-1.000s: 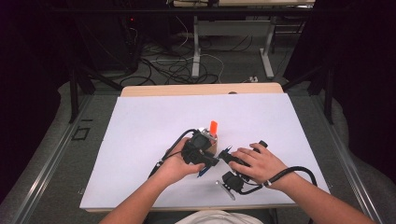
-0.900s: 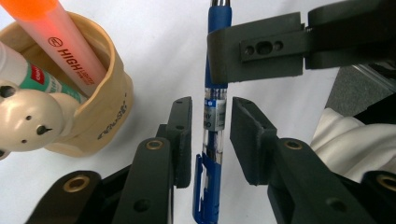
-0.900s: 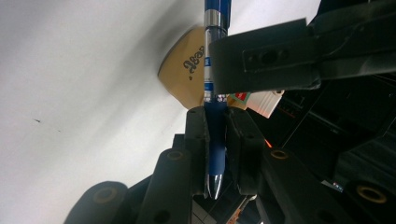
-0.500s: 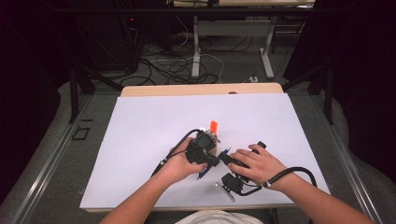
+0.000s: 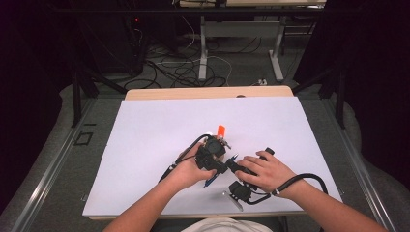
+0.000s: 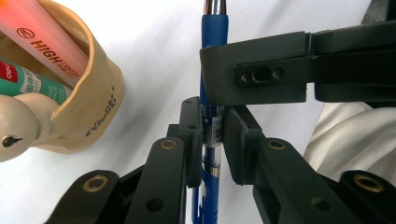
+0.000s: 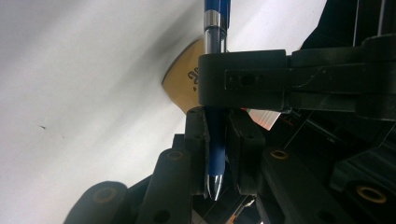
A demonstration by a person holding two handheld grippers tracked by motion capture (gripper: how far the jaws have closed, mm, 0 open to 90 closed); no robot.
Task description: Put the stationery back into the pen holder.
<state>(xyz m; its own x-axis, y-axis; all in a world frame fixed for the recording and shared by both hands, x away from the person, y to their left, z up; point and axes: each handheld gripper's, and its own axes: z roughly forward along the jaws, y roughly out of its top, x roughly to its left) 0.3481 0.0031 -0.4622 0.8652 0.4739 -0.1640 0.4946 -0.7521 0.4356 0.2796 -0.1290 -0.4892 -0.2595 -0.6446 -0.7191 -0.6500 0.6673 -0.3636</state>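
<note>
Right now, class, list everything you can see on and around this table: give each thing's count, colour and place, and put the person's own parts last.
Pen: one, blue with silver trim, clamped in both hand-held grippers at the table's middle front.
Pen holder: one, tan, just behind the left hand-held gripper.
Highlighter: one, orange-pink, standing in the pen holder.
Marker: one, green and white, in the pen holder beside the highlighter.
Sheet: one, white, covering the table.
Table: one, light wood, its far edge bare.
Cables: several, black and white, on the floor beyond the table.
Left hand-held gripper: one, black, shut on the pen.
Right hand-held gripper: one, black, shut on the pen.
Hands: two, holding the hand-held grippers.
</note>
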